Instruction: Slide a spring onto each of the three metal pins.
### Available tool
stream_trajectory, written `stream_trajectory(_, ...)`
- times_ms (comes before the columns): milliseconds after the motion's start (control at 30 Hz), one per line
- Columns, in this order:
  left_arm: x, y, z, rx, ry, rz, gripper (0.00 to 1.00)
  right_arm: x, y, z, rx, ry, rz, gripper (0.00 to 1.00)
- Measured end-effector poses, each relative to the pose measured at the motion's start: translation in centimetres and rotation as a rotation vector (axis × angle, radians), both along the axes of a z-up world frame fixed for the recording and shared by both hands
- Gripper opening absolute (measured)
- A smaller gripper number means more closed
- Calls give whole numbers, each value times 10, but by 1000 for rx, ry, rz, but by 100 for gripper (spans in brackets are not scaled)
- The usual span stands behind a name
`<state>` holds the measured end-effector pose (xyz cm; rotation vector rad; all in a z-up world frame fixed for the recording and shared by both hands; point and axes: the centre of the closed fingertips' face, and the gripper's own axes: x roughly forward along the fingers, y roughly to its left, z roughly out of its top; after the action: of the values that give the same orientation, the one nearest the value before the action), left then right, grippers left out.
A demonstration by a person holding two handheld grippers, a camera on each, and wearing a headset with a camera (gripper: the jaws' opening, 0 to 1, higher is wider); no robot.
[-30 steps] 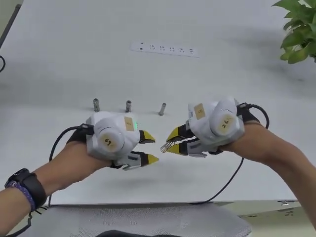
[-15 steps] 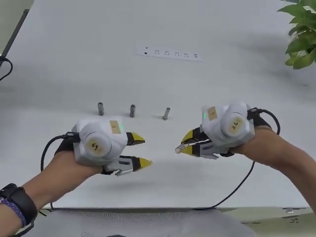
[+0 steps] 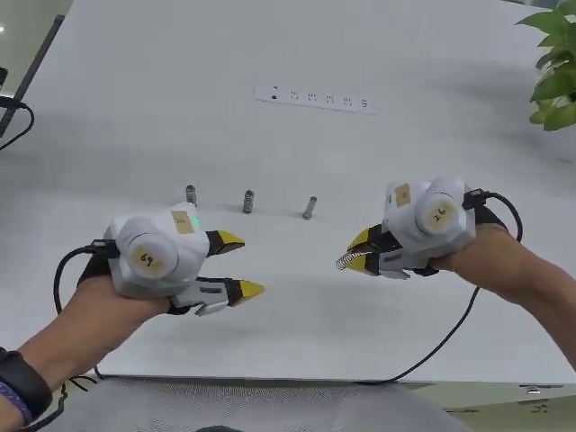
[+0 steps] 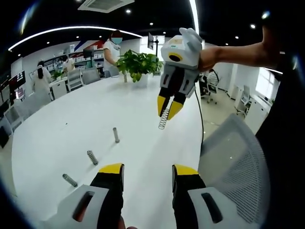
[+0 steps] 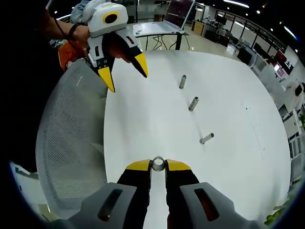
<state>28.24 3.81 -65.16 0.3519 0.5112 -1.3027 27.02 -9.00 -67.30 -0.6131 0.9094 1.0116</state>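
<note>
1. Left hand-held gripper (image 3: pixel 243 265): held above the near left part of the tabletop (image 3: pixel 297 315). Its yellow-tipped jaws stand apart with nothing between them. It also shows in the right gripper view (image 5: pixel 126 78).
2. Right hand-held gripper (image 3: pixel 358 252): held above the tabletop on the right, tips pointing left towards the other gripper and well apart from it. Its jaws are closed on item 3. It hangs tips-down in the left gripper view (image 4: pixel 167 109).
3. Spring (image 3: pixel 346 262): 1 small coil, pinched at 1 end between the right jaws, the rest poking out past the tips. The right gripper view looks down its open end (image 5: pixel 158 164).
4. Pins (image 3: pixel 248 202): 3 short metal pins in a row on the tabletop, beyond both grippers. The right one (image 3: pixel 310 208) leans and looks smooth. The other 2 look ribbed, but are too small to be sure.
5. Power strip (image 3: pixel 310 97): white, lying flat, far side of the tabletop.
6. Plant (image 3: pixel 558 85): green leaves at the far right edge.
</note>
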Motion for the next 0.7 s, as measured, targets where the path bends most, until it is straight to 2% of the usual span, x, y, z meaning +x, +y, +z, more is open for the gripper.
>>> stream_trajectory(467,11,35,7,0,6,103,42,16,-10,-7,-6,13,-35,9)
stream_trajectory(700,16,54,11,-1,8,158,47,31,-13,-6,5,12,-54,9)
